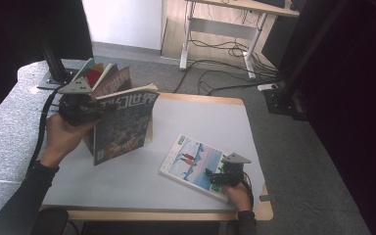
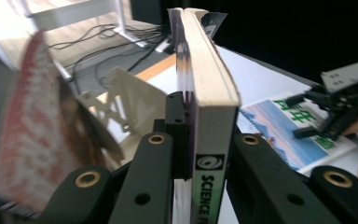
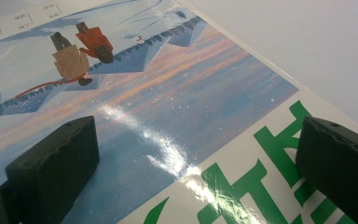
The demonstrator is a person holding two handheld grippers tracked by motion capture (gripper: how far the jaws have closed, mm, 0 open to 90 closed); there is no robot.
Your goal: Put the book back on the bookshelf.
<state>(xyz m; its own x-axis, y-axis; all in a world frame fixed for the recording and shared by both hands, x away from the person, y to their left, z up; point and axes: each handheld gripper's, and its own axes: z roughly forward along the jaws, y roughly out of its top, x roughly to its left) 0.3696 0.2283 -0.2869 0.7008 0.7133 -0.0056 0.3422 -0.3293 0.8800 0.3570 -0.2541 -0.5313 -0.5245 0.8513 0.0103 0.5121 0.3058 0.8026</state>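
Two grippers: both engaged.
Left gripper (image 2: 200,154): jaws clamped on upright magazine (image 1: 122,125), lifted beside rack (image 2: 121,100).
Right gripper (image 3: 191,172): jaws wide, resting over flat booklet (image 1: 193,164); nothing gripped.
Risk: magazine's loose pages sag, slip free, or snag rack.

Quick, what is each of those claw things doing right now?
Left gripper: closed on the upright magazine.
Right gripper: open, over the flat magazine.

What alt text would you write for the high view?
The left tool holds a magazine upright beside a rack of books at the table's left edge. The right tool rests open on a flat magazine with a snowy cover.
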